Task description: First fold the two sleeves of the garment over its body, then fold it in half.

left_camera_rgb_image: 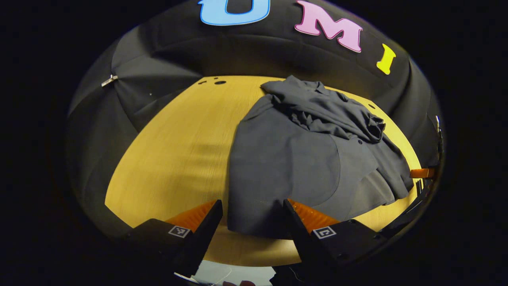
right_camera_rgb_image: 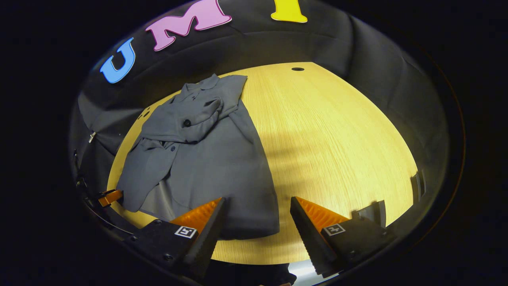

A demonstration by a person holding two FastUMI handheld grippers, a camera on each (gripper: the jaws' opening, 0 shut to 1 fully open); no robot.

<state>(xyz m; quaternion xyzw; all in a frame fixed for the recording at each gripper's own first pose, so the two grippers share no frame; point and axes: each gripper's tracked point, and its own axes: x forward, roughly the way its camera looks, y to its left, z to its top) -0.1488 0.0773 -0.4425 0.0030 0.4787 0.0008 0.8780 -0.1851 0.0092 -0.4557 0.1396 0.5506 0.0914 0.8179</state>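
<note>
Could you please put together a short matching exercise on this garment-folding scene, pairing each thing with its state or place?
1. shirt
2. table
3. left gripper
4. right gripper

a. open, over the shirt's near hem, toward the hem's corner
b. light wood, bearing the shirt
c. dark grey, sleeves folded over its body
d. open, over the middle of the shirt's near hem

Pairs: 1-c, 2-b, 3-d, 4-a

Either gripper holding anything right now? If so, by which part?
Nothing held. Left gripper and right gripper are both open above the garment's near hem.
</note>
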